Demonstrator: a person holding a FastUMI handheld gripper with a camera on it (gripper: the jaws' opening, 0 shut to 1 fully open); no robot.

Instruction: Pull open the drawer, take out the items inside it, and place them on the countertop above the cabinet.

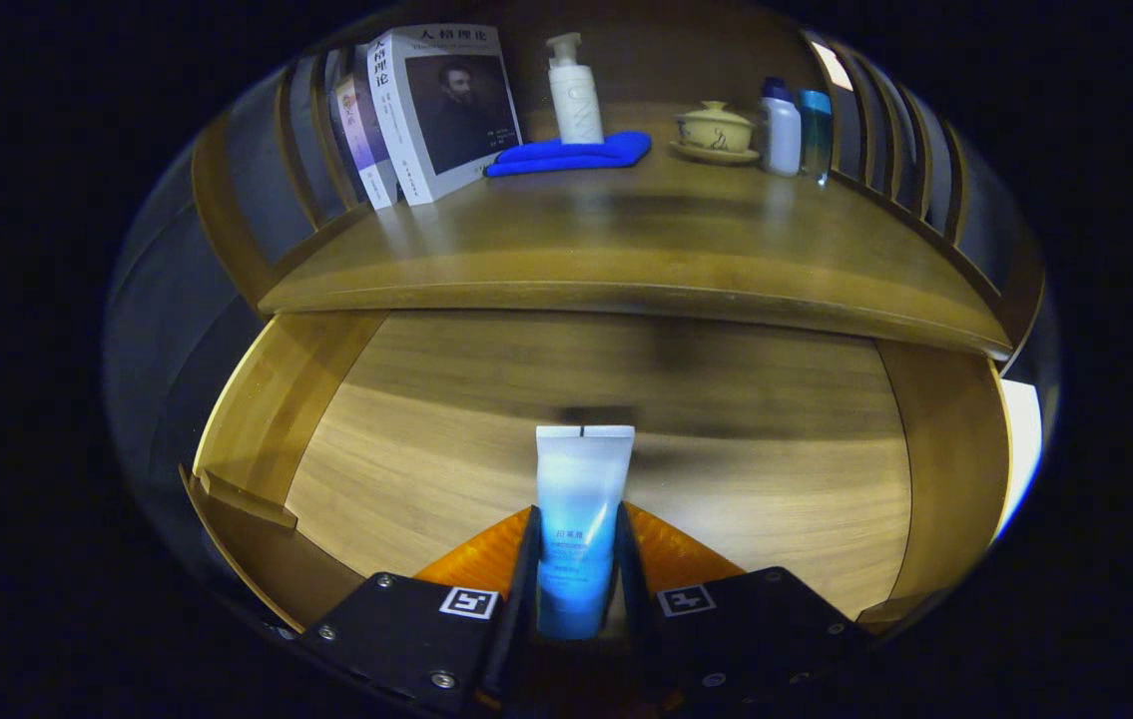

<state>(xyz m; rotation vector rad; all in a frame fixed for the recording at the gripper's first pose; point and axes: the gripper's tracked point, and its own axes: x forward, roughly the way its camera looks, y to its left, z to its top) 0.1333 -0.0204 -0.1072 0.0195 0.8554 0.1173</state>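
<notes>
A white-to-blue squeeze tube (pixel 581 519) stands lengthwise between the fingers of the claw (pixel 578 559), both pressing on its sides, its flat crimped end pointing away (the print on it is too small to tell). Under it lies the pulled-open drawer (pixel 446 439), light wood floor with darker side walls. Above and beyond runs the wooden worktop (pixel 646 250), its front edge overhanging the drawer.
</notes>
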